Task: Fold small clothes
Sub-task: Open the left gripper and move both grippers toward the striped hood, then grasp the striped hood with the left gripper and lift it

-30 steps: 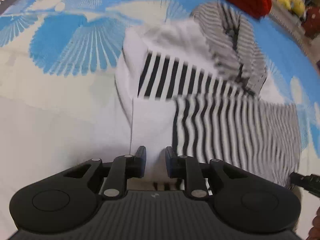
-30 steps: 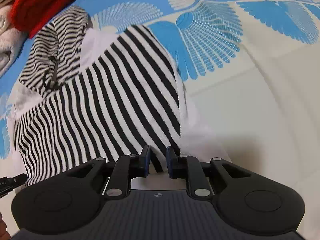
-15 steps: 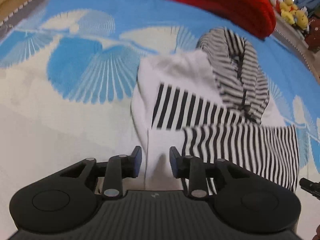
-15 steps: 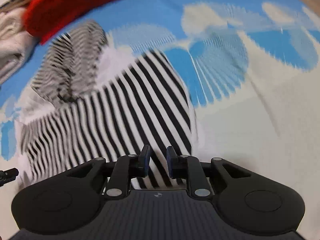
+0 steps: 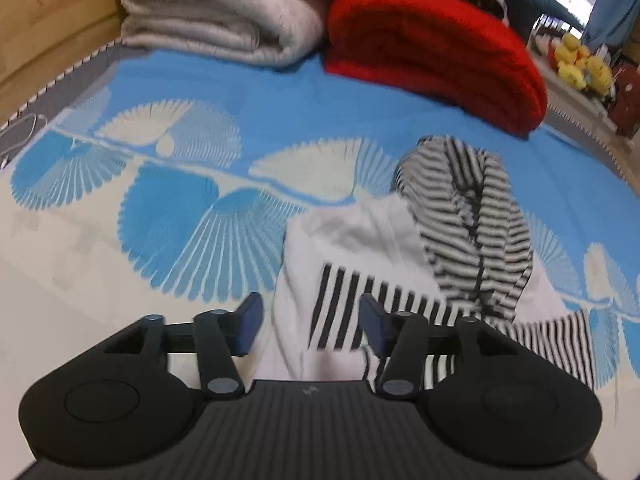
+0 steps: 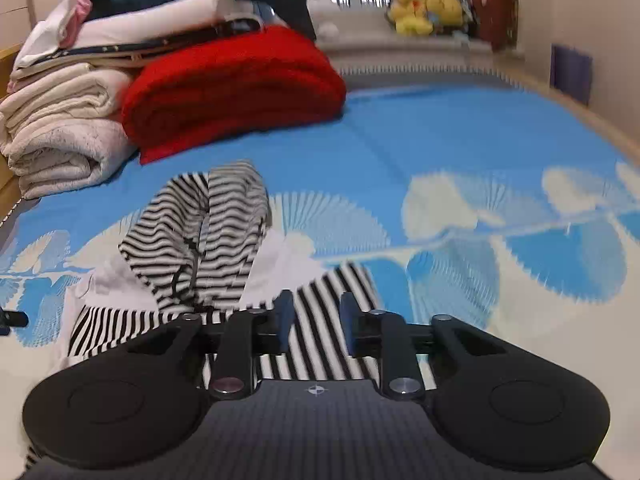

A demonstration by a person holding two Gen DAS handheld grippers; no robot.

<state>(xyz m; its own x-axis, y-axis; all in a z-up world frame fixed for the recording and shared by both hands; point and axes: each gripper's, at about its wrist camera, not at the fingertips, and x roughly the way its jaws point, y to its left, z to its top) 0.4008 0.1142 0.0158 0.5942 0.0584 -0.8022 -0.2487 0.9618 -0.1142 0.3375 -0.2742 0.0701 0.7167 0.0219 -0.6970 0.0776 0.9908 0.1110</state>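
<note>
A small black-and-white striped hooded garment [image 5: 400, 264] [image 6: 200, 240] lies partly folded on the blue and cream patterned bedspread [image 5: 200, 208] [image 6: 460, 152], its hood pointing away from me. My left gripper [image 5: 310, 320] hangs above the garment's white left part, jaws opening wide, with nothing pinched between the pads. My right gripper [image 6: 315, 322] hovers over the striped right part, jaws also opening, and the cloth lies below them, not gripped.
A folded red blanket [image 5: 432, 44] [image 6: 232, 88] and stacked cream blankets [image 5: 224, 12] [image 6: 60, 128] sit at the far end of the bed. Yellow plush toys [image 6: 424, 12] rest on a ledge beyond. A wooden bed frame [image 5: 48, 20] borders the left.
Both grippers have risen and tipped up, so the blankets at the bed's far end now show. Both jaws have spread, the left far more, and the garment lies released below.
</note>
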